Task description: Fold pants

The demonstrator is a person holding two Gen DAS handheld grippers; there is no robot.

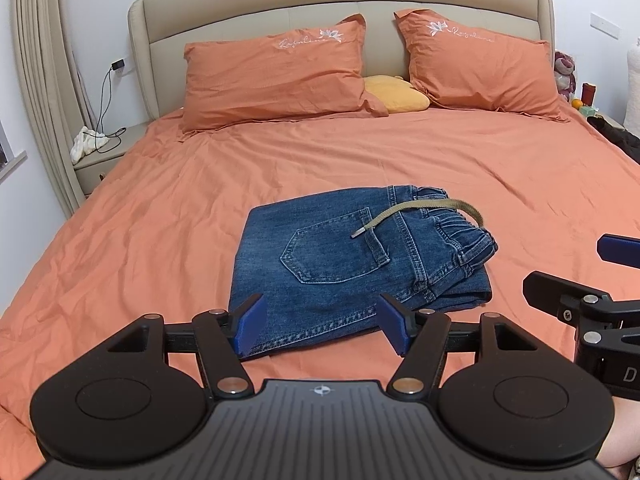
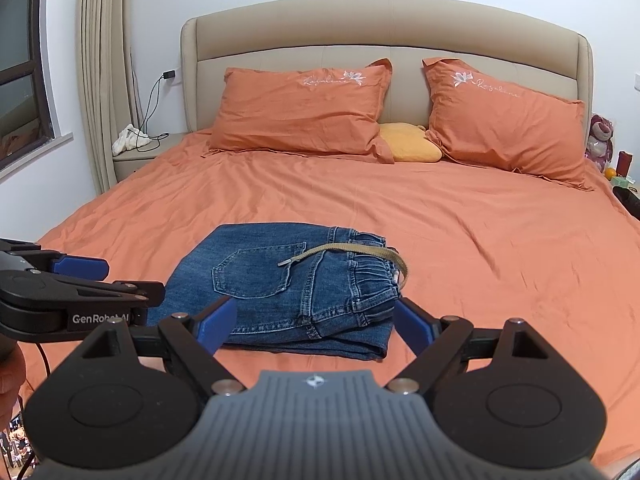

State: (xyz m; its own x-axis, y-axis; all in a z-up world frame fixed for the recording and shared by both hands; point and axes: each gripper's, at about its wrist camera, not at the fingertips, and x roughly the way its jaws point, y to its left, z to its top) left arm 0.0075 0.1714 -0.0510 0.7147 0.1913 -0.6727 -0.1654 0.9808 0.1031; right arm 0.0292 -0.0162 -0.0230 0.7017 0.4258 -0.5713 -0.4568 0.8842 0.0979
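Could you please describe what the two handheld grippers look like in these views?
Both the left gripper and right gripper are matte black, with blue pads on the fingers, two round discs flanking a ribbed grey plate bearing a small compass-like emblem, and silver pivot pins. White "GenRobot.AI" lettering runs along the left gripper's side. No sleeves are visible.

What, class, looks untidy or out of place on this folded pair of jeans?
The tan drawstring is not tucked in: it loops out from the elastic waistband and trails across the top of the folded jeans, its metal tip lying near the back pocket. Otherwise the fold looks neat.
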